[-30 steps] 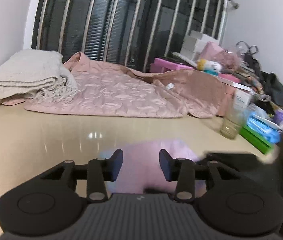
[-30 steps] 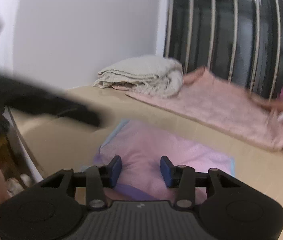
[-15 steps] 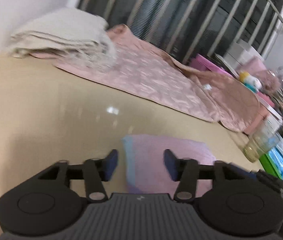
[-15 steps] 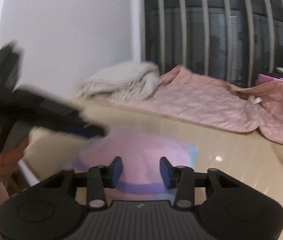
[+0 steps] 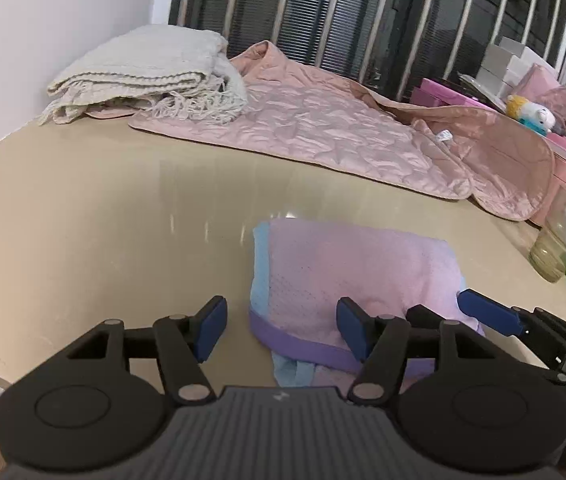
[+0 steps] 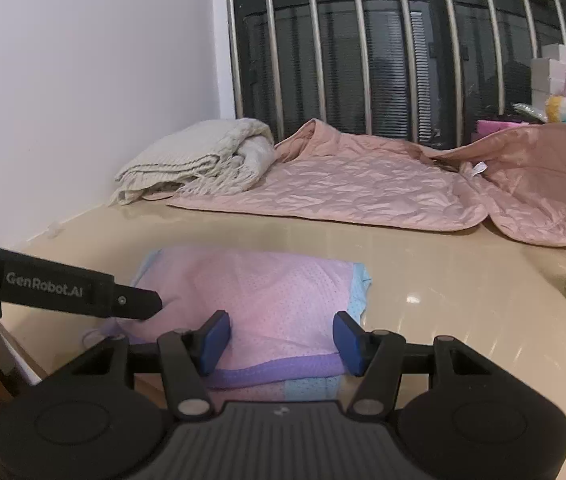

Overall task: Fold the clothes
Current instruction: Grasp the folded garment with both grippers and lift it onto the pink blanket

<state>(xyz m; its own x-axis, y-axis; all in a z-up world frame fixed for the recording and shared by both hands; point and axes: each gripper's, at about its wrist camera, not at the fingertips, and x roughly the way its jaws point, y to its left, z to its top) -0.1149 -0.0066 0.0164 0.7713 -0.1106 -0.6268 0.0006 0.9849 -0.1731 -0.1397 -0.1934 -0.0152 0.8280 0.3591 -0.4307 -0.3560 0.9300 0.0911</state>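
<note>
A folded cream blanket (image 5: pixel 143 76) lies at far left on the beige table (image 5: pixel 83 220); a pink quilt (image 5: pixel 323 128) spreads beside it; nearer, the folded pink garment (image 5: pixel 355 272) rests flat; left gripper (image 5: pixel 281 330) and right gripper (image 6: pixel 281 342) hover over it, jaws apart, gripping nothing.

Each claw is showing the same build: the left claw (image 5: pixel 281 330) and the right claw (image 6: pixel 281 342) are wearing matte black linkage arms with silver pivot screws, two round black discs at four and eight o'clock, a ribbed grey housing at six, and dark blue pads (image 5: pixel 211 326) on the tips. White "GenRobot.AI" lettering (image 6: pixel 44 289) is running along the left claw's black side.
</note>
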